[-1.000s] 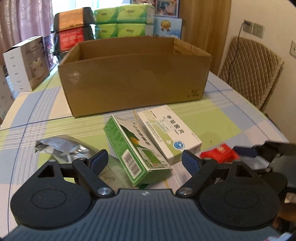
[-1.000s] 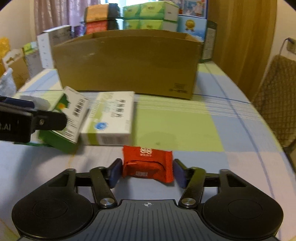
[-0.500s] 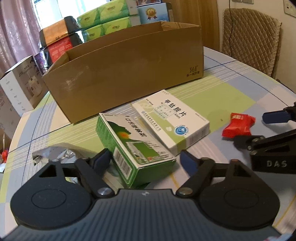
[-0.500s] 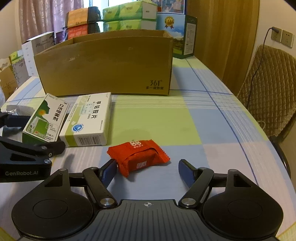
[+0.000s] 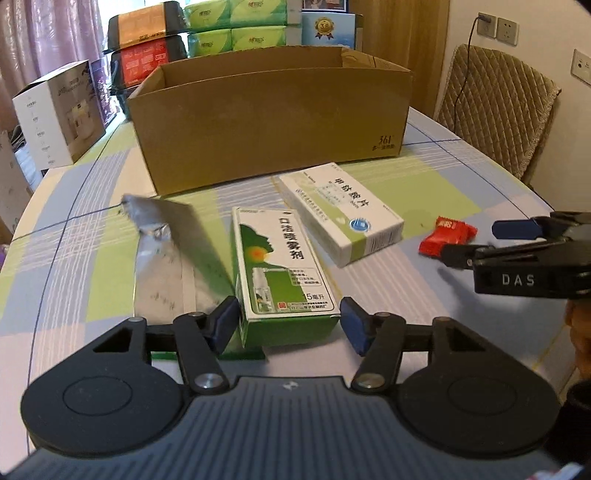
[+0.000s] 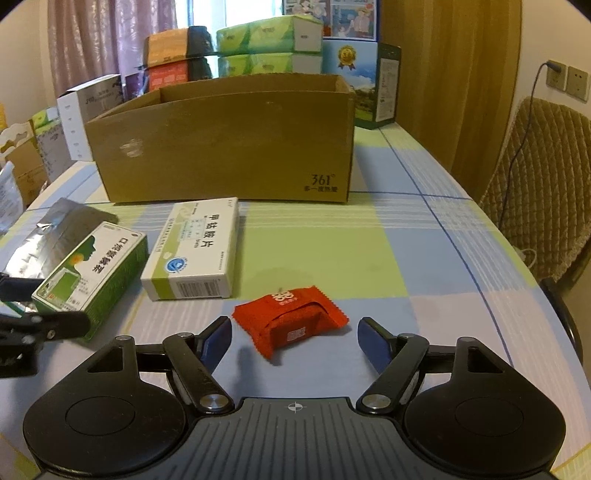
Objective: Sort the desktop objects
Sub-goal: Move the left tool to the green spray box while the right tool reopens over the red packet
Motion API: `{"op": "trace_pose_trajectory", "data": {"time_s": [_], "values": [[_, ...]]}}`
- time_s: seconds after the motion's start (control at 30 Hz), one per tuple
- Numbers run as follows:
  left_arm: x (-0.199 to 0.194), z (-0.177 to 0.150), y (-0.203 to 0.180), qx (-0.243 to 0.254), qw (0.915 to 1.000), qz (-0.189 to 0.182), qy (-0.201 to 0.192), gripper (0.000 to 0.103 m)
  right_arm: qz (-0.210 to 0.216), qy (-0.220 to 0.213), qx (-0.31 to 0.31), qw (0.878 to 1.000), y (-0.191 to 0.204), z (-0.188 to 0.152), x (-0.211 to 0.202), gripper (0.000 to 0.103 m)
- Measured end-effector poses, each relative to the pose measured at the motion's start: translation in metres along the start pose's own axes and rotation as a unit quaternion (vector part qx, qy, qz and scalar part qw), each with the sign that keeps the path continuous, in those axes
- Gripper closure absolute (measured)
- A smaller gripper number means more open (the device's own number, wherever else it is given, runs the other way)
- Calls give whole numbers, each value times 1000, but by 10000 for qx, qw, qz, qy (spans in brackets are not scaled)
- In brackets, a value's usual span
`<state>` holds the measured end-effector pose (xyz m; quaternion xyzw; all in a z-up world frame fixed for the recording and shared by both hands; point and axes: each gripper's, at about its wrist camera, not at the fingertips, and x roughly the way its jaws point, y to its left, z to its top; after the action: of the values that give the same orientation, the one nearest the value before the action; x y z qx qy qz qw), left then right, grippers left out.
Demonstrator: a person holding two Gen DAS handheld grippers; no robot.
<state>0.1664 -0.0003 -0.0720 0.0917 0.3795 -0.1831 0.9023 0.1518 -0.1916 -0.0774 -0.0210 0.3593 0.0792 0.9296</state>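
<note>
A green medicine box (image 5: 280,266) lies flat on the table, its near end between the pads of my left gripper (image 5: 289,321), which is shut on it. To its right lies a white medicine box (image 5: 340,214) at a slant. A red candy packet (image 6: 291,321) rests on the cloth between and just ahead of the fingers of my right gripper (image 6: 294,326), which is open and not touching it. In the left wrist view the right gripper (image 5: 480,242) stands beside the red packet (image 5: 448,234). A crumpled foil bag (image 5: 166,243) lies left of the green box.
An open cardboard box (image 5: 273,122) stands behind the items in the middle of the checked tablecloth (image 5: 424,192). Tissue packs (image 5: 236,29) and cartons are stacked at the back, with a white carton (image 5: 55,110) at the left. A padded chair (image 5: 495,107) stands at the right.
My left gripper has lined up with the green box and narrowed onto its sides. The right fingers have widened away from the red packet, which now lies on the cloth.
</note>
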Motion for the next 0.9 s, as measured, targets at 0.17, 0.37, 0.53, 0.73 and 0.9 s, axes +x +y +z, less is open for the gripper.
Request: {"op": "trace_pose_trajectory", "data": {"time_s": [0.17,0.37,0.53,0.73,0.9], "values": [[0,-2,6,-178,9998,66,-37,45,-108,-127,-246,9996,3,3,4,17],[2,2,8,-226,9997,-13,-103,40,143,-110,-671,9976,1,6,27,17],[7,5,7,-256,9995,-92,-134,37,250,94,-336,9991,-8,4,39,19],[13,4,5,-251,9996,-84,-47,34,424,118,-539,9976,3,5,31,56],[16,4,3,-267,9996,-64,-46,31,586,253,-356,9973,8,3,22,60]]}}
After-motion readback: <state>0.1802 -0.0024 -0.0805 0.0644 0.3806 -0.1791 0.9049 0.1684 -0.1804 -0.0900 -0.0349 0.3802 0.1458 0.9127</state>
